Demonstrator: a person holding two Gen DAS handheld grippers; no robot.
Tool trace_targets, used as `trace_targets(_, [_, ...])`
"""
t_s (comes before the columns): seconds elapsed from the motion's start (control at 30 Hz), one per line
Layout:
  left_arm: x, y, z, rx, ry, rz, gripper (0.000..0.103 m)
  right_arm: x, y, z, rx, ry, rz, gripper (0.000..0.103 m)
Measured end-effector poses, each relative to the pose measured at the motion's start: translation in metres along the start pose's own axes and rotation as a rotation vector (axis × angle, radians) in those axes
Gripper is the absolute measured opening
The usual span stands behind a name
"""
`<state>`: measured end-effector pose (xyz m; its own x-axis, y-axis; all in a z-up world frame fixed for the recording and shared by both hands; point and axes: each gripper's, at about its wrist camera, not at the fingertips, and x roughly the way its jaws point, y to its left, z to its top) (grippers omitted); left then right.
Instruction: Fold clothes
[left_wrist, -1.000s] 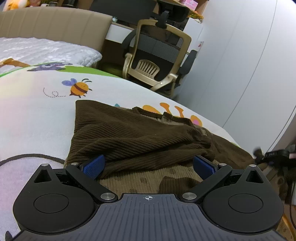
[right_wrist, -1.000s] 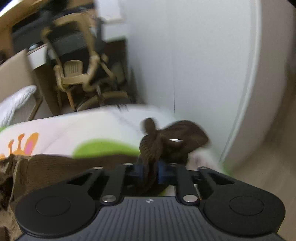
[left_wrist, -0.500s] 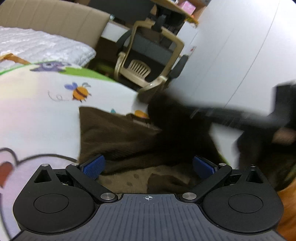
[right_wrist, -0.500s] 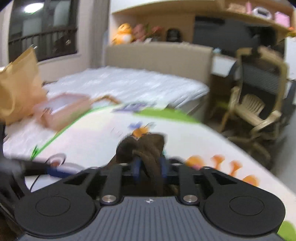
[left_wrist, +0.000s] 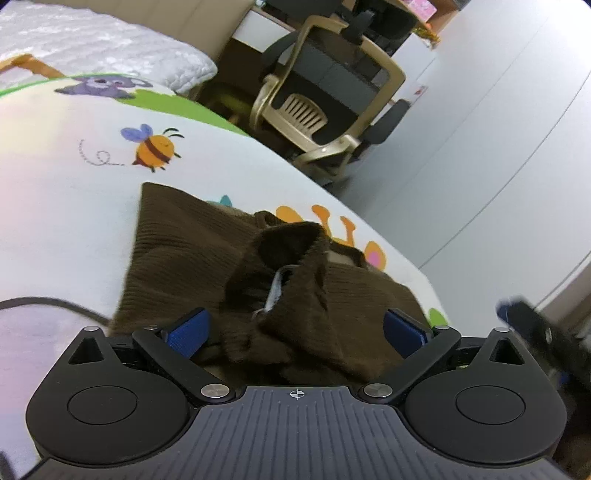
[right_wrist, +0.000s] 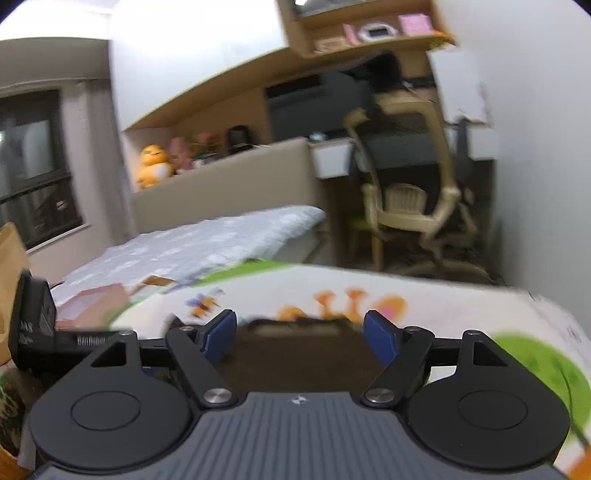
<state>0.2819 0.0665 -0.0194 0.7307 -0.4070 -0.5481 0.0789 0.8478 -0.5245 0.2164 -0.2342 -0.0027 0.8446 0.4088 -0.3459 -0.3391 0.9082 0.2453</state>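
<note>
brown sweater (left_wrist: 177, 236) on mat (left_wrist: 66, 192) (both claws spread).

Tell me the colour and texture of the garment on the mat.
Dark brown, ribbed knit sweater; clearest in the left wrist view.

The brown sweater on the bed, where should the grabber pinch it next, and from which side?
Probably the sleeve cuff, which lies flopped across the middle of the brown sweater. It stands up in a raised, open loop, so its edge is easy to pinch. The left gripper is open right in front of it, so come from the near side, low along the playmat.
</note>
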Motion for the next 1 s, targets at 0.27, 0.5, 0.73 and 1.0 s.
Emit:
trace_targets(0.27, [-0.020,-0.050,0.014,0.333,-0.158,0.112,0.025,-0.003,-0.025,-0.009,0.003,0.025,-0.066,0.076])
trace_targets(0.5, [-0.002,-0.001,0.023,0.409,-0.026,0.344,0.059,0.054,0.003,0.015,-0.182,0.178,-0.069,0.060])
trace_targets(0.73, [-0.022,0.033,0.038,0.373,-0.011,0.376,0.085,0.107,-0.015,-0.006,-0.248,0.409,-0.207,0.060])
trace_targets(1.0, [0.001,0.081,0.087,-0.017,0.100,0.104,0.095,0.113,-0.068,0.044,0.127,0.351,-0.158,0.062])
